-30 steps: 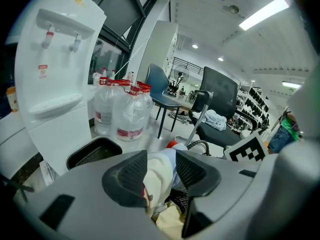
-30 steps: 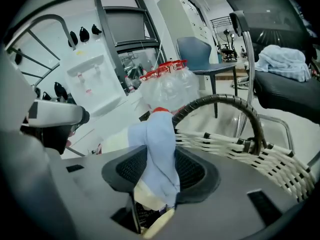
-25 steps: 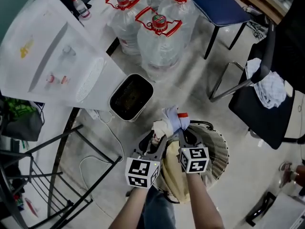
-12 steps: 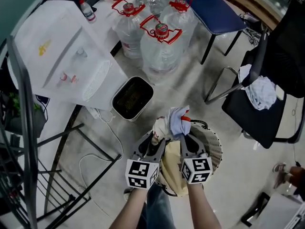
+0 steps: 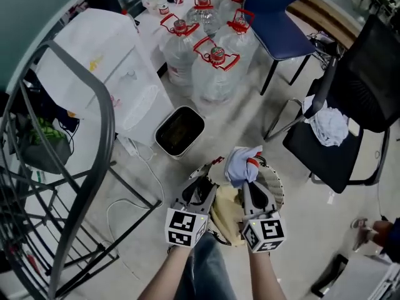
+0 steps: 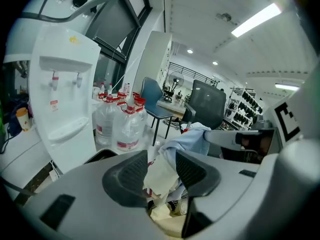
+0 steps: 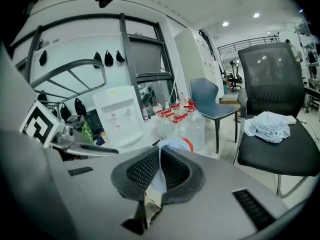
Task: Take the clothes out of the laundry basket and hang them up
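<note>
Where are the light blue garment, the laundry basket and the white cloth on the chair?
light blue garment (image 5: 242, 162), head view, bunched middle.
laundry basket (image 5: 277, 191), head view, right-hand wall.
white cloth (image 5: 328, 125), head view, its middle.

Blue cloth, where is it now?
Head view, centre: the light blue cloth is pinched in the right gripper, held just above the laundry basket.

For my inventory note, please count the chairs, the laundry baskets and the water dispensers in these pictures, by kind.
Chairs: 2, blue chair and black chair
Laundry basket: 1
Water dispenser: 1
Total: 4
</note>
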Action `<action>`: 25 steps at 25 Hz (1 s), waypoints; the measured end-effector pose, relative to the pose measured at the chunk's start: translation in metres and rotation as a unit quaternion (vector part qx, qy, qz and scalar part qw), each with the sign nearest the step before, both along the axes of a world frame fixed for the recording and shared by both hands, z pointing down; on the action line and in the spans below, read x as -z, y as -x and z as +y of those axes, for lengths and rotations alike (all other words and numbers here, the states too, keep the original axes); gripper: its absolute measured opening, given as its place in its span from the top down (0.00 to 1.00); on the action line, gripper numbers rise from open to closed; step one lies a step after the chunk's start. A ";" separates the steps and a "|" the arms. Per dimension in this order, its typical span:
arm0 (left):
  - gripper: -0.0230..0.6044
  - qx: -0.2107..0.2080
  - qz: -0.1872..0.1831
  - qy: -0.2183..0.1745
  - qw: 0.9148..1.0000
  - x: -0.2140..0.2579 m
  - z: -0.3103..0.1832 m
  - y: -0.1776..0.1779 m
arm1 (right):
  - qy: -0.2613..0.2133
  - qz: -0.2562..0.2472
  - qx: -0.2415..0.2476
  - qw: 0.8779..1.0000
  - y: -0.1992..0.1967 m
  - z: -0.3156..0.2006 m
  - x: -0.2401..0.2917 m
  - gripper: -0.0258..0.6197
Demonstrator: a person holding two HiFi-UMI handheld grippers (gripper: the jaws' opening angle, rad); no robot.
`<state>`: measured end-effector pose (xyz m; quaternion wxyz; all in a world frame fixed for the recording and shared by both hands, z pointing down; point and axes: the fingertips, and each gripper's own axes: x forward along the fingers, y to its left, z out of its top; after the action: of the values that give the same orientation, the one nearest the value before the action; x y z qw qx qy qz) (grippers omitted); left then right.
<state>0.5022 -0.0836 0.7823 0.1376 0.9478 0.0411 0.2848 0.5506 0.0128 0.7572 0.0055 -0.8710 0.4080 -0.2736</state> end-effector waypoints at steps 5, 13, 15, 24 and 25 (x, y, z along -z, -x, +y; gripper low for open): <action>0.67 -0.010 0.019 0.004 1.000 0.044 0.009 0.025 | -0.008 0.031 -0.019 0.999 0.018 0.009 0.061 0.94; 0.67 -0.044 0.056 0.002 0.997 0.118 0.032 0.070 | -0.037 0.082 -0.015 0.996 0.062 0.018 0.169 0.94; 0.64 -0.050 0.055 -0.001 0.997 0.127 0.037 0.084 | -0.051 0.093 -0.009 0.994 0.078 0.021 0.197 0.94; 0.46 -0.112 0.031 -0.005 0.993 0.111 0.051 0.122 | -0.088 0.127 0.020 0.988 0.139 0.037 0.289 0.94; 0.46 -0.118 0.028 0.001 0.993 0.109 0.054 0.124 | -0.085 0.129 0.024 0.988 0.145 0.037 0.293 0.94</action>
<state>0.3784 -0.0291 0.6735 0.1031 0.9438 0.1565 0.2722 0.4058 0.0502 0.4646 0.0204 -0.8855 0.4477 -0.1228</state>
